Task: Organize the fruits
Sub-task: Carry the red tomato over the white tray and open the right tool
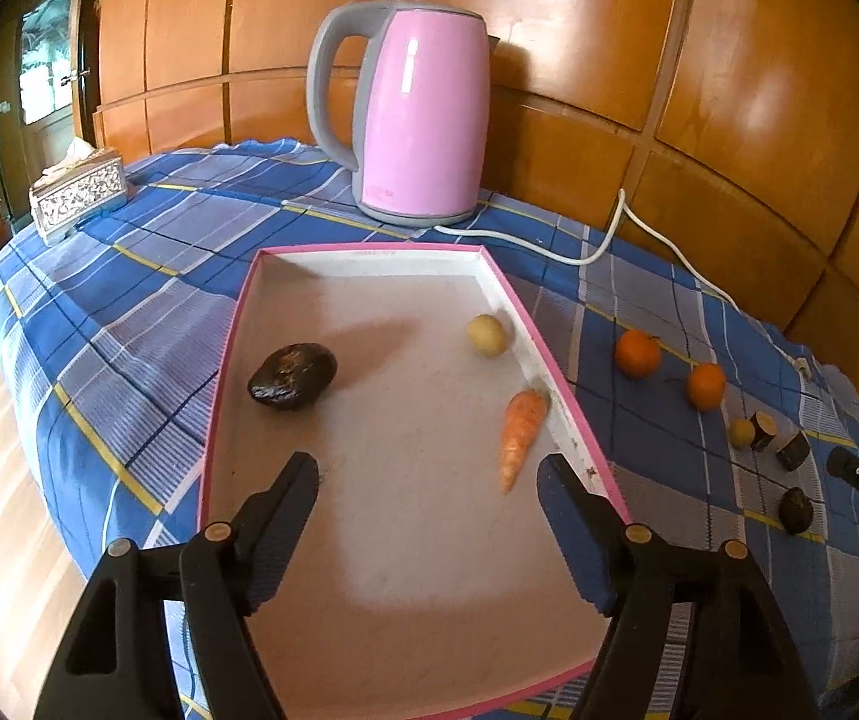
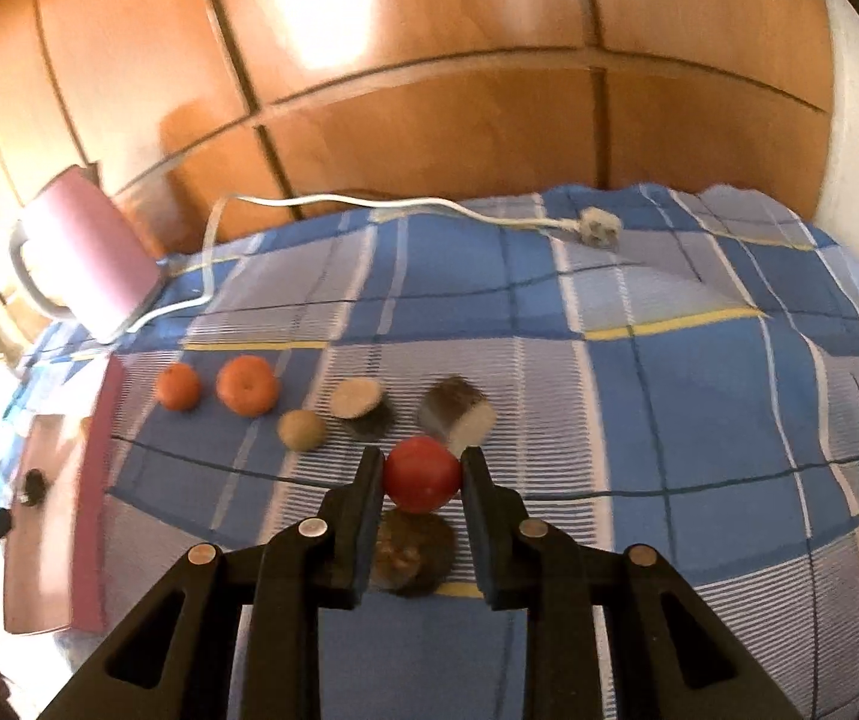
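The right gripper (image 2: 422,471) pinches a smooth red tomato (image 2: 422,474) between its black fingers, above a dark rough avocado (image 2: 410,552) on the blue plaid cloth (image 2: 699,396). The left gripper (image 1: 429,474) hangs spread wide and empty over the near end of the pink-rimmed tray (image 1: 369,251). In the tray lie three items: a dark wrinkled avocado (image 1: 293,374), a pale round fruit (image 1: 487,335) and a ridged carrot (image 1: 520,432). Right of the tray sit two glossy oranges (image 1: 637,352) and two cut brown pieces (image 1: 792,451). A pink kettle (image 1: 420,114) stands far behind.
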Action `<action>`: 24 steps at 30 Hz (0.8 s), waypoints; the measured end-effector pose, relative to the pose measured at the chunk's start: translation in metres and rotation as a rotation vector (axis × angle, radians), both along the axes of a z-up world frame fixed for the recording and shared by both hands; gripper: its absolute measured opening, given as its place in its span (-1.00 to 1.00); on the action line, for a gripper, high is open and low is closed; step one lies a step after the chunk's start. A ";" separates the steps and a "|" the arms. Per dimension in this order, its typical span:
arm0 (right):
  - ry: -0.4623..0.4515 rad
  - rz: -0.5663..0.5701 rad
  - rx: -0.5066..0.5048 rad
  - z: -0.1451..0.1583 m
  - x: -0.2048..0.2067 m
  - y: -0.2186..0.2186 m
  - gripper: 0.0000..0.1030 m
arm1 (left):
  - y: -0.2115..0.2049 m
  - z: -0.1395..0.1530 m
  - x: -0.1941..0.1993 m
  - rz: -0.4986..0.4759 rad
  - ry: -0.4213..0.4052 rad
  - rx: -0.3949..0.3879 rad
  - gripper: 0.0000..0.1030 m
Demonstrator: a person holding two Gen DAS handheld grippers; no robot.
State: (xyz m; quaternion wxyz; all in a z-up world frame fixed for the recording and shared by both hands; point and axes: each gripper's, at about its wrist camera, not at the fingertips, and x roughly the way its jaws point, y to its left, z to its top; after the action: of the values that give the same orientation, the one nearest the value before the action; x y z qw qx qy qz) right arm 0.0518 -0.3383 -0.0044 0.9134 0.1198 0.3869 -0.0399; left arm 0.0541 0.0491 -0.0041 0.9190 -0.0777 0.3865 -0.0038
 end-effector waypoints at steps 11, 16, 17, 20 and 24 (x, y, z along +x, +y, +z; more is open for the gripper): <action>0.019 0.327 0.021 -0.001 0.007 0.097 -0.50 | 0.019 -0.002 -0.006 0.044 -0.004 -0.012 0.48; 0.031 0.431 0.031 -0.002 0.007 0.137 -0.50 | 0.027 -0.003 -0.006 0.064 -0.003 -0.023 0.48; 0.032 0.446 0.032 -0.002 0.006 0.142 -0.50 | 0.028 -0.003 -0.006 0.068 -0.003 -0.025 0.48; 0.033 0.494 0.034 0.000 0.006 0.160 -0.50 | 0.034 -0.003 -0.006 0.083 -0.006 -0.031 0.48; 0.030 0.547 0.027 0.003 0.009 0.183 -0.50 | 0.042 -0.002 -0.005 0.108 -0.012 -0.038 0.48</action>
State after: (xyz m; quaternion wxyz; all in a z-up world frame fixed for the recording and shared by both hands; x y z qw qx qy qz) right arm 0.0610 -0.1551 -0.0013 0.8827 0.0222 0.4190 0.2118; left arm 0.0488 0.0913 -0.0064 0.9185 -0.1156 0.3763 0.0378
